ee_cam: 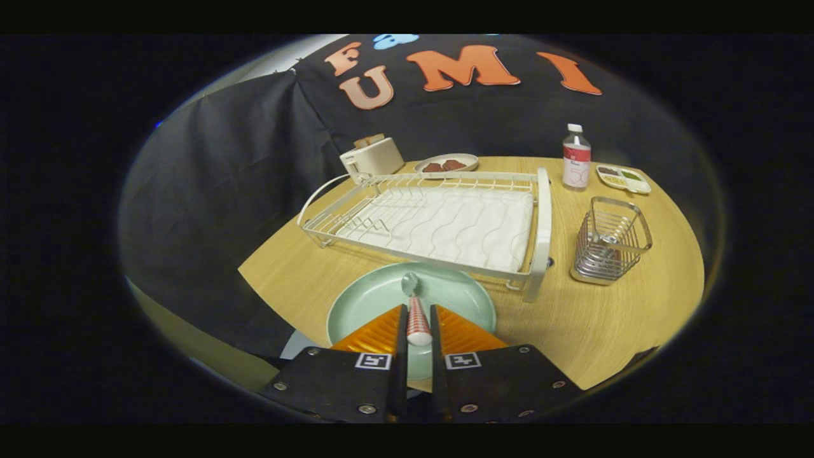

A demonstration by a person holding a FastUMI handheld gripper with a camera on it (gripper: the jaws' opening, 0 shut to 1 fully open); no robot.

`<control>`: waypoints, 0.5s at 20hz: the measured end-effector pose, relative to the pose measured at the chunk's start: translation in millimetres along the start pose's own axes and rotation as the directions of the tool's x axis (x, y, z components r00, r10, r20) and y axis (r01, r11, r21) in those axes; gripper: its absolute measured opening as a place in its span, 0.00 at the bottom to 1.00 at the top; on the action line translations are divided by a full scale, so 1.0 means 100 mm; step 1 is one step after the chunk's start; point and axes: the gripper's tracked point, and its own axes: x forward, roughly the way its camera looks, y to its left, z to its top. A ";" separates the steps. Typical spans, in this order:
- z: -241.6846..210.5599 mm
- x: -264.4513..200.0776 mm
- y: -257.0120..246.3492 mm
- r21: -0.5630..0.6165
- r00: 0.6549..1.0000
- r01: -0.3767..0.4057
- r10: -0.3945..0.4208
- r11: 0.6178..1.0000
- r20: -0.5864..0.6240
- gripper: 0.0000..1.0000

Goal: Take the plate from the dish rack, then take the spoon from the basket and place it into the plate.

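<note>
Spoon (416, 315) clamped in claw (418, 308) over plate (375, 299).

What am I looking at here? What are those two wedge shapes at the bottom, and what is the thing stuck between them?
Those wedges are the two fingers of a handheld gripper; a person carries it, and the camera rides on it looking forward along the fingers. That is why the picture is round and bent. The fingers are closed on the striped handle of a spoon, whose bowl points ahead over a pale green plate lying on the round wooden table. Just beyond the plate stands a white dish rack, with a wire basket beside it. Farther back are a toaster, a dish of food, a bottle and a small divided tray.
</note>
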 end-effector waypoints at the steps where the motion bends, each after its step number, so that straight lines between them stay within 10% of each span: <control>1: -0.06 0.02 -0.01 0.021 1.000 0.000 0.000 1.000 -0.019 0.18; 10: -0.15 -0.02 -0.22 0.082 0.996 0.076 -0.072 0.994 -0.053 0.31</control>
